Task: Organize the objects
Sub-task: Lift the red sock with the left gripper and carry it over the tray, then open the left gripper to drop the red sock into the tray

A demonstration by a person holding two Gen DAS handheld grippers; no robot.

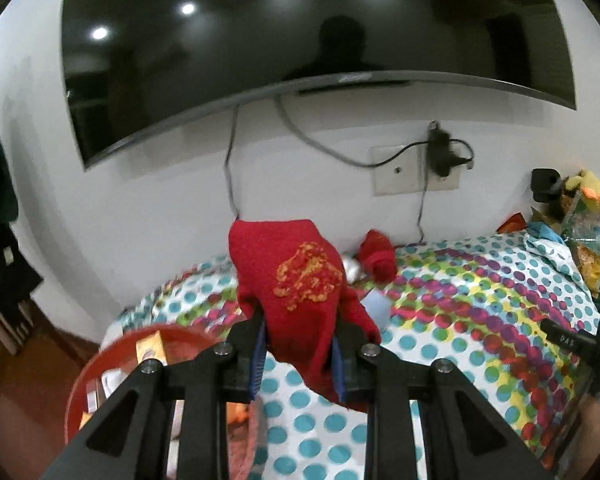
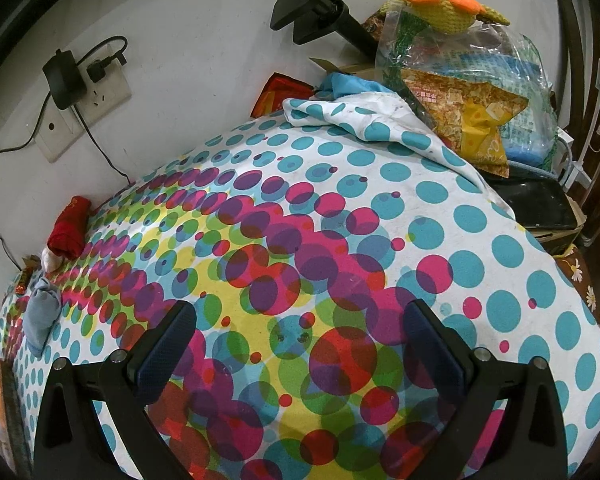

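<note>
The left tool [image 1: 300,356] is pinching a red sock [image 1: 300,280] with orange embroidery, its blue pads closed on the lower part of the cloth. In the left wrist view the sock stands up in the middle of the frame, above the dotted sheet [image 1: 440,300], with a loose tail hanging below the pads. At the lower left of that frame sits a red basket [image 1: 112,360] with small packets inside, partly hidden behind the tool, which looks like the likely place for the sock.

The grip takes only a narrow band of soft cloth, so a quick swing could let the sock slide out and drop on the sheet or on the floor to the left of the bed. The hanging tail could also catch the basket's rim and leave the sock draped over the edge instead of inside.

A second red sock [image 1: 378,256] lies near the wall, at the centre right of the left wrist view, beside a small blue cloth [image 2: 40,312]. The grey cable [image 1: 230,160] hanging below the television [image 1: 300,40] comes down just behind the sock and could snag on a high lift.

The right tool [image 2: 302,344] is spread wide over bare sheet, holding nothing.
</note>
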